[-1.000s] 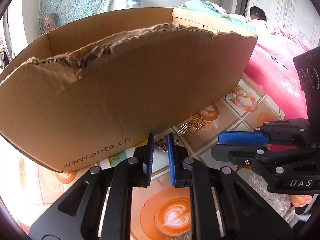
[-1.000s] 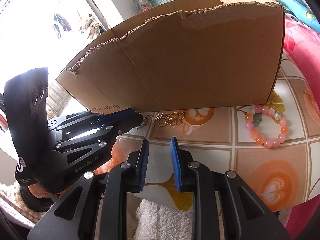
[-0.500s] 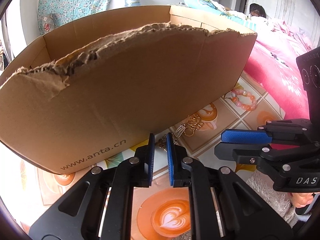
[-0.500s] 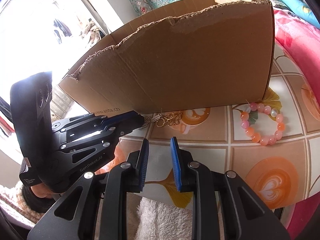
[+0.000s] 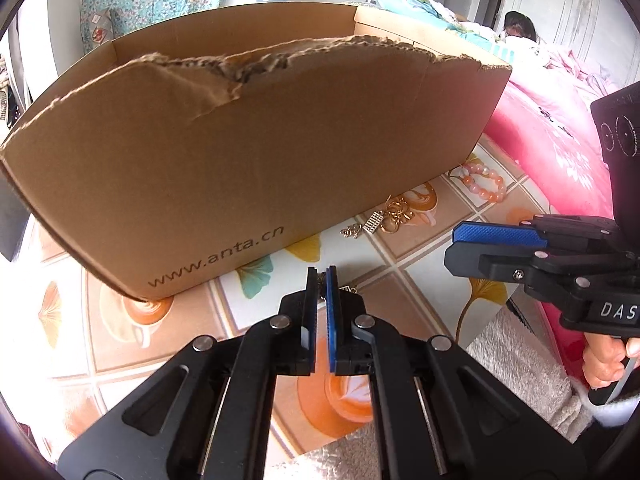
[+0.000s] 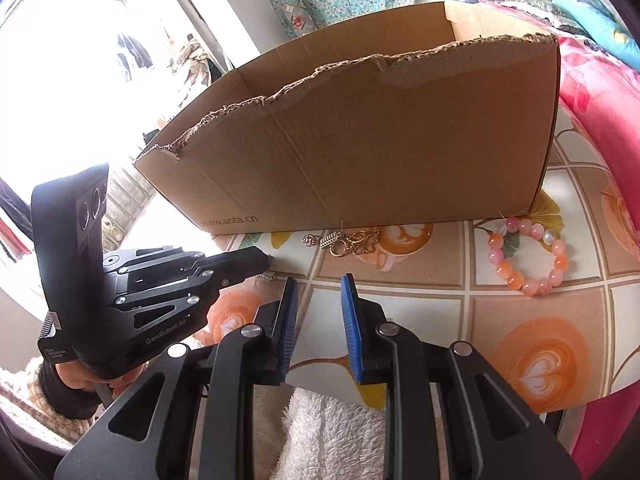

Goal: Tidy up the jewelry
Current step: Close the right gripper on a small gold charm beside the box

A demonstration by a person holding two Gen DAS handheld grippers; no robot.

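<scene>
A small thin chain piece [image 5: 347, 289] lies on the patterned tablecloth [image 5: 404, 256] in front of the cardboard box [image 5: 240, 152]. My left gripper [image 5: 321, 275] is closing on it, its pads pinching the chain at the tips. In the right wrist view the left gripper [image 6: 262, 259] shows with the chain [image 6: 267, 276] below its tip. A gold charm cluster [image 6: 348, 240] and a pink bead bracelet [image 6: 528, 256] lie by the box [image 6: 380, 140]. My right gripper [image 6: 318, 282] is open over bare cloth, nothing between its fingers.
The tall box with a torn top edge fills the back of the table. Pink bedding [image 5: 560, 140] lies to the right. White fleece fabric [image 6: 332, 432] hangs at the table's front edge. A person lies on the bed far back.
The left jaws have narrowed from a small gap to pinching the chain piece. The right gripper has kept its place and its gap.
</scene>
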